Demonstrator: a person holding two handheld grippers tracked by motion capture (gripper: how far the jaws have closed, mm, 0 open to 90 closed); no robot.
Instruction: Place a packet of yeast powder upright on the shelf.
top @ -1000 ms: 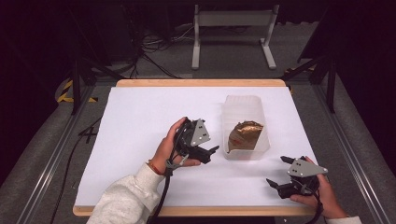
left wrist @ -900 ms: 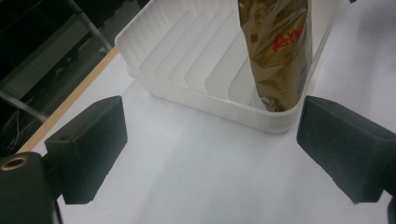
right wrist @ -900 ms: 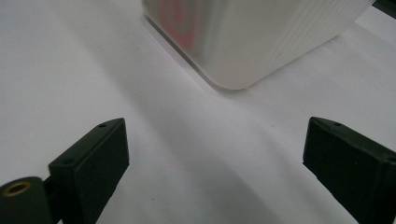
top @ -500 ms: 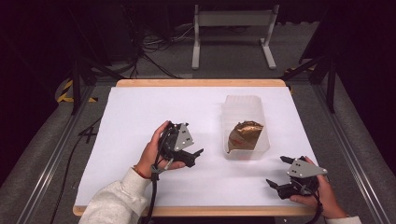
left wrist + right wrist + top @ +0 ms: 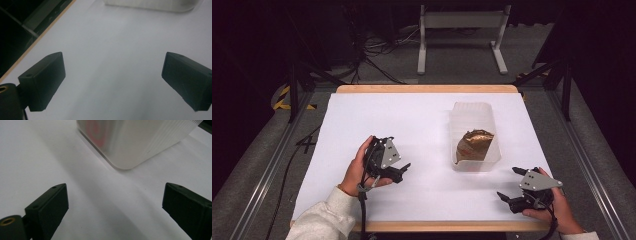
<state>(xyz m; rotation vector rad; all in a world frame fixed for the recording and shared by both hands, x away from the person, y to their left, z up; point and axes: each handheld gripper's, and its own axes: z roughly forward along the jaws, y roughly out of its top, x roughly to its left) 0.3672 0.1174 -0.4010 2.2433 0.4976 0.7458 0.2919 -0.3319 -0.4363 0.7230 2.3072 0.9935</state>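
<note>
White surface (image 5: 412, 125), wood-edged. Translucent plastic container (image 5: 474, 136) right of centre in the high view, crumpled brown wrapper (image 5: 474, 145) inside it. Left tool (image 5: 398, 172) at lower centre-left, jaws apart, nothing between them. Right tool (image 5: 509, 186) at lower right, just below the container, jaws wide apart over bare surface.

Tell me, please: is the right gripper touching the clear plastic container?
Apart. The right gripper view shows bare white table between the open right gripper and the container; the high view shows the same gap.
</note>
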